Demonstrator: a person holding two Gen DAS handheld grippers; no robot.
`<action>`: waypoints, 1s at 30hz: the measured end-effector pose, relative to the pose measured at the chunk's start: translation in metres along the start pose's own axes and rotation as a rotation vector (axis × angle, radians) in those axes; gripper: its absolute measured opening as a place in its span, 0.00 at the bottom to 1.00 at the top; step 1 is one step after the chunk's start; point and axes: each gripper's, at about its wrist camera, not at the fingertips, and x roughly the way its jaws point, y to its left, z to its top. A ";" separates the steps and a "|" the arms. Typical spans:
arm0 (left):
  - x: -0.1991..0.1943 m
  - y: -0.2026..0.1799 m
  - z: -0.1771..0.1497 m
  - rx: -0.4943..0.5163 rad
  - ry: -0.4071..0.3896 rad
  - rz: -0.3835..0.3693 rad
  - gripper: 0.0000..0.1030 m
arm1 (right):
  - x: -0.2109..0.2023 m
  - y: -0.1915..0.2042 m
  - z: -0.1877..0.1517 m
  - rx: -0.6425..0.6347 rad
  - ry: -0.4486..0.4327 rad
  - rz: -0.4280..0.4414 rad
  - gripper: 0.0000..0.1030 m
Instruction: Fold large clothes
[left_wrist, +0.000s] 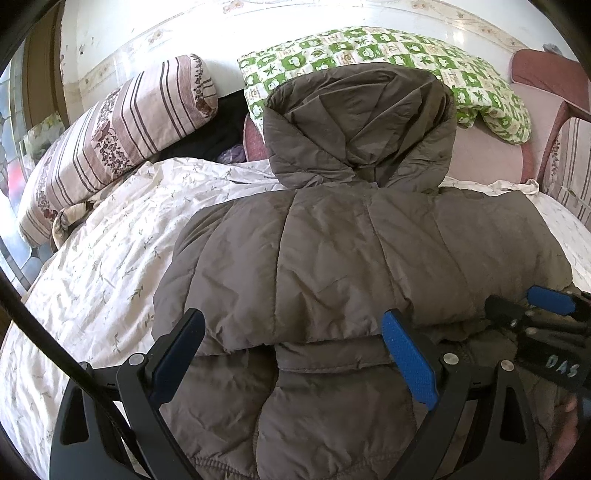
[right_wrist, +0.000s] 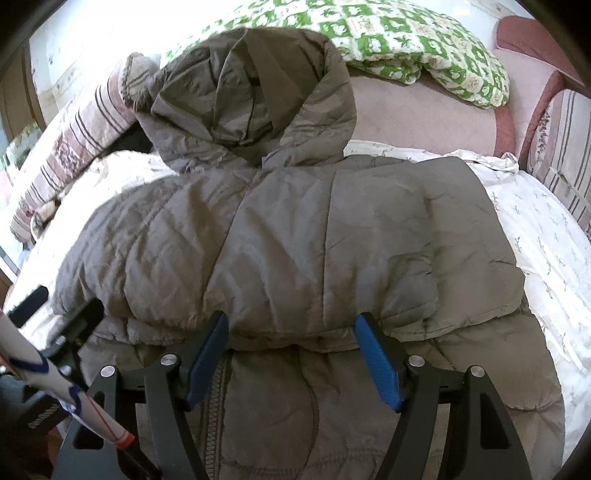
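Left wrist view shows the left gripper (left_wrist: 293, 345) with its blue-padded fingers (left_wrist: 410, 360) spread wide and nothing pinched between them. Both fingertips hover at the front edge of a folded-over layer of the grey-brown puffer jacket (left_wrist: 332, 258), which fills the middle of the frame. The fold edge runs across just at the tips, with a lower layer of the same jacket lying beneath and nearer the camera. The hood (left_wrist: 360, 122) lies flat at the far end, pointing toward a green patterned quilt (left_wrist: 388, 59). The jacket rests on a white floral bedsheet (left_wrist: 103, 258), with a striped pillow (left_wrist: 110, 144) off to the left.

At the right edge of this view the right gripper (left_wrist: 532, 306) appears, close beside the jacket's fold edge.

Right wrist view shows the right gripper (right_wrist: 291, 336) likewise released, its jaws standing apart with the pads (right_wrist: 378, 363) clear of the cloth on their inner faces. Its tips sit right at the same fold edge of the jacket (right_wrist: 295, 229), the folded top layer stretching away ahead and the under layer, with a zip running along it, spread below between the fingers. The hood (right_wrist: 251, 96) lies beyond. Part of the left gripper (right_wrist: 74, 325) shows at the lower left, next to a white sleeve (right_wrist: 55, 387).
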 end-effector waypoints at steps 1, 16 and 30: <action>0.001 0.001 0.000 -0.002 0.003 -0.001 0.93 | -0.003 -0.002 0.001 0.011 -0.010 0.006 0.74; 0.002 0.001 -0.001 -0.006 0.008 -0.004 0.93 | 0.015 -0.026 -0.001 0.100 0.056 -0.017 0.74; -0.013 0.029 0.013 -0.126 0.001 -0.042 0.93 | -0.042 -0.043 0.008 0.157 -0.032 0.010 0.74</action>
